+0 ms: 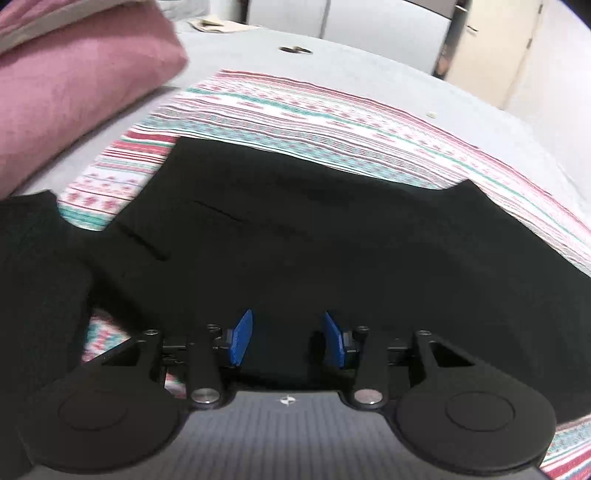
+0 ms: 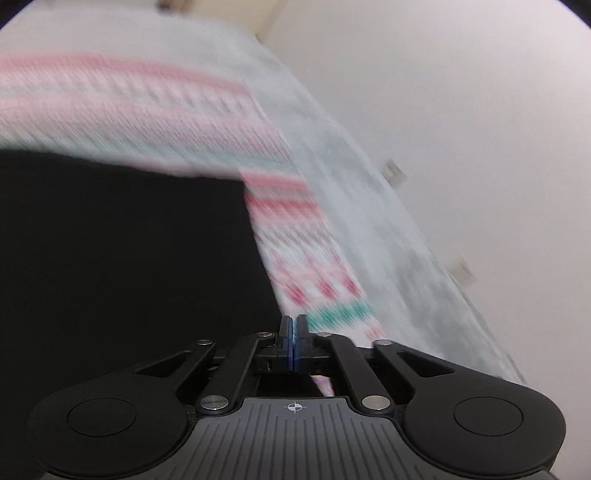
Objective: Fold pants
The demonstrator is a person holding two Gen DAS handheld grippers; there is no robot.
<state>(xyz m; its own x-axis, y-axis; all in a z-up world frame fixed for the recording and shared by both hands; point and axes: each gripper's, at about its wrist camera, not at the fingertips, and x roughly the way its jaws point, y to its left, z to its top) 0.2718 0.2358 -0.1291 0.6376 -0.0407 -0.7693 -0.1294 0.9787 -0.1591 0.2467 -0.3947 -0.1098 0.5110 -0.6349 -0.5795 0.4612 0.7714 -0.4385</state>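
Black pants (image 1: 295, 251) lie spread on a red, white and teal patterned cloth (image 1: 295, 110) on a bed. A part of them is bunched at the left (image 1: 33, 258). My left gripper (image 1: 288, 336) is open over the near part of the pants, blue pads apart, nothing between them. In the blurred right wrist view the pants (image 2: 122, 240) fill the left half, with a straight edge beside the patterned cloth (image 2: 306, 266). My right gripper (image 2: 292, 332) has its pads pressed together just right of that edge; no fabric shows between them.
A pink folded blanket (image 1: 74, 81) lies at the far left on the grey sheet (image 1: 369, 62). White cupboards (image 1: 369, 26) stand beyond the bed. In the right wrist view a white wall (image 2: 461, 110) runs along the bed's right side.
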